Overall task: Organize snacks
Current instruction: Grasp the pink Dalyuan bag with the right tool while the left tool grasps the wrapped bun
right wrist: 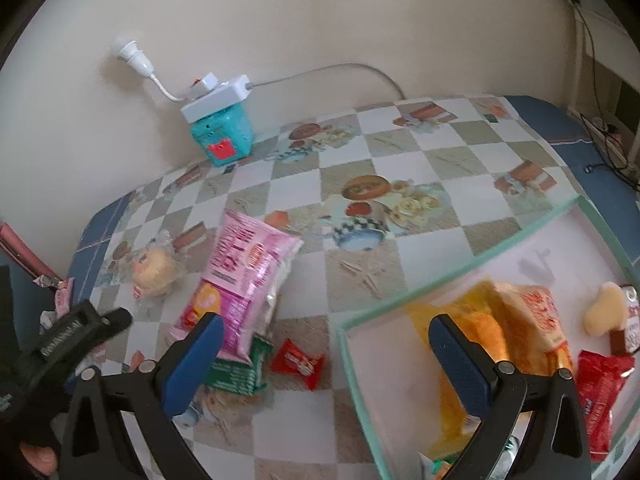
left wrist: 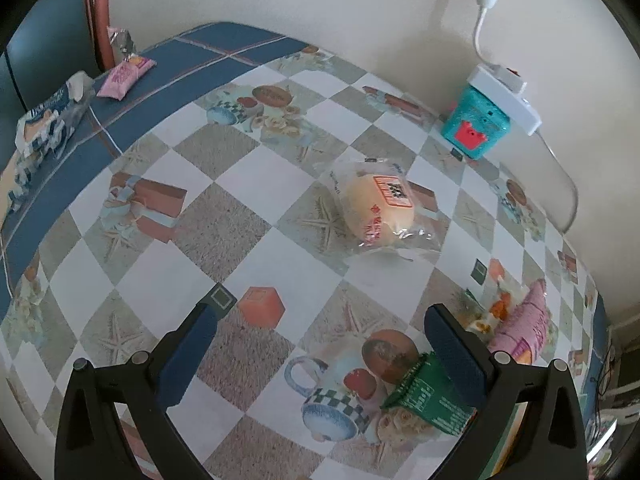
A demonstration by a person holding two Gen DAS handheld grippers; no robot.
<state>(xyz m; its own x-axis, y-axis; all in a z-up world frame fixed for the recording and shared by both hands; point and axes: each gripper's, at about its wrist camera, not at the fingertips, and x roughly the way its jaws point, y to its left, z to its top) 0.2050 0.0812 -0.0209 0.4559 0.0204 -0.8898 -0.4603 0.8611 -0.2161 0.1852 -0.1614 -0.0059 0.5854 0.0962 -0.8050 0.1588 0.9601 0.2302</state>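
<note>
Mid-sort, both tongs apart and empty: left gripper (left wrist: 320, 344) faces wrapped bun (left wrist: 380, 210); right gripper (right wrist: 326, 354) over glass bin (right wrist: 460, 276) edge; next, likely close on bun.

Both wrist fisheyes look down and forward from low over the checked worktop (left wrist: 248, 264) toward the cream wall. Both views share the teal box (left wrist: 475, 127) (right wrist: 222, 136), the wrapped bun (left wrist: 378, 208) (right wrist: 157, 270) and the pink packet (left wrist: 522, 322) (right wrist: 248, 280).
</note>
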